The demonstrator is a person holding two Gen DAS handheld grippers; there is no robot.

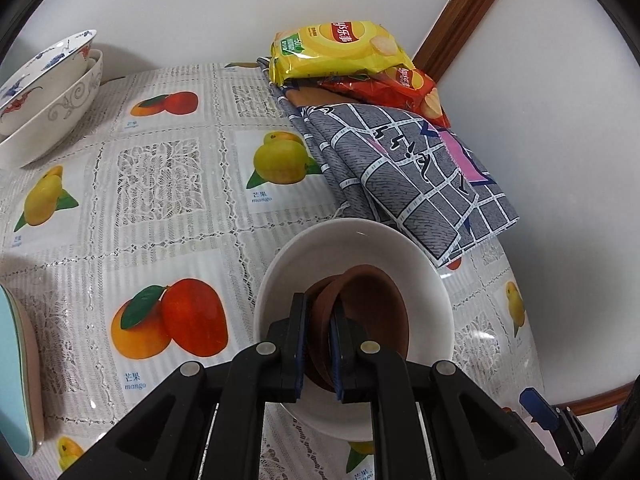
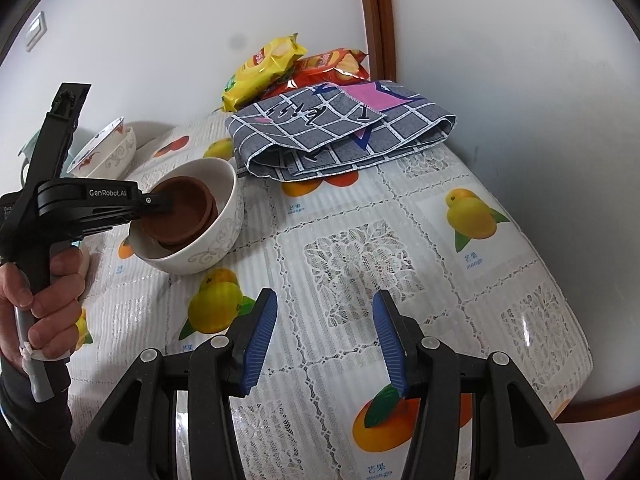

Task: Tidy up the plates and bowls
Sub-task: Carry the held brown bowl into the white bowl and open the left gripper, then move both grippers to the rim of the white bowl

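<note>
A brown bowl (image 1: pixel 372 304) sits tilted inside a white bowl (image 1: pixel 424 280) on the fruit-print tablecloth. My left gripper (image 1: pixel 320 336) is shut on the brown bowl's near rim, one pad inside and one outside. In the right wrist view, a hand holds that gripper (image 2: pixel 160 202) at the white bowl (image 2: pixel 216 248), where two nested brown bowls (image 2: pixel 180 212) show. My right gripper (image 2: pixel 324 340) hangs open above the tablecloth with nothing between its fingers. Two patterned bowls (image 1: pixel 48 92) are stacked at the far left.
A folded grey checked cloth (image 1: pixel 400 172) lies just behind the white bowl, with yellow (image 1: pixel 336 52) and red (image 1: pixel 408 88) chip bags on it by the wall. Teal plates (image 1: pixel 16 380) lie at the left edge. The table's edge (image 2: pixel 576 344) drops off on the right.
</note>
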